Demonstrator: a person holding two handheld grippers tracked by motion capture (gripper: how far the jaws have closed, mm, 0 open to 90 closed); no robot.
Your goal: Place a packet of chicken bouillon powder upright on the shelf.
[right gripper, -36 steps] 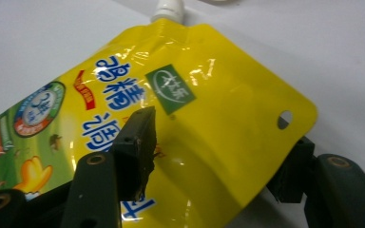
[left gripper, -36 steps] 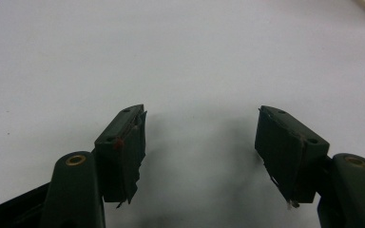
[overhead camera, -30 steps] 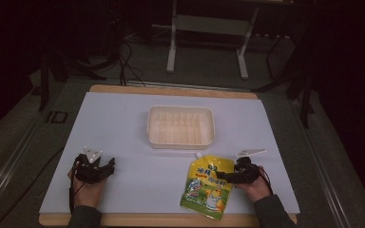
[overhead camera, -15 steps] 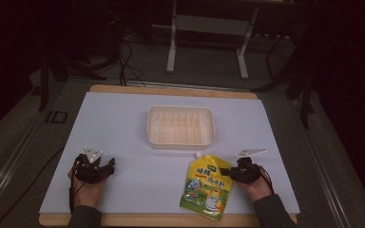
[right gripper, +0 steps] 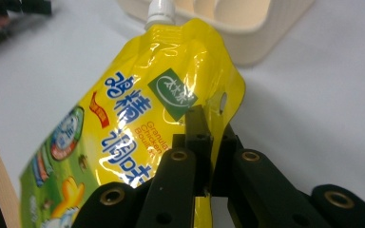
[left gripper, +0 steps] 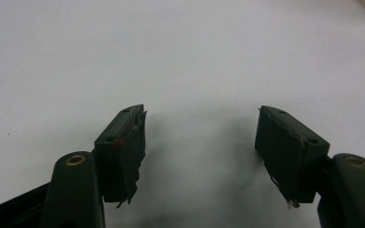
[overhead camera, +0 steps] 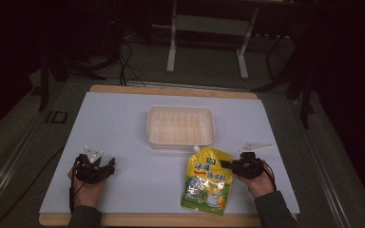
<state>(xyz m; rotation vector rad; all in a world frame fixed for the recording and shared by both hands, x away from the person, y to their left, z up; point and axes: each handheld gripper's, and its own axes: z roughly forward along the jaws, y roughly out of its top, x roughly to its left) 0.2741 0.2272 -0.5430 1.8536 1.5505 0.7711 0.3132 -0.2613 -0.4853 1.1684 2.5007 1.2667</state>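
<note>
A yellow spouted pouch (overhead camera: 206,181) with a white cap and a cartoon duck print lies on the white table sheet, its cap close to the tray. My right gripper (overhead camera: 228,165) is shut on the pouch's right edge; in the right gripper view both jaws pinch the yellow film of the pouch (right gripper: 138,104) near a small hole, with the right gripper (right gripper: 208,124) tips at that edge. My left gripper (overhead camera: 96,168) rests at the front left of the sheet. The left gripper (left gripper: 199,137) stands wide open over bare sheet with nothing between its jaws.
A cream ribbed plastic tray (overhead camera: 181,126) sits empty at mid-table, and its corner (right gripper: 247,28) shows just beyond the pouch cap. The wooden table edge (overhead camera: 147,219) runs along the front. Dark floor, cables and a metal stand lie behind the table.
The right gripper and the pouch have shifted slightly; the pouch's upper right edge looks a bit raised. The left gripper has stayed still.
</note>
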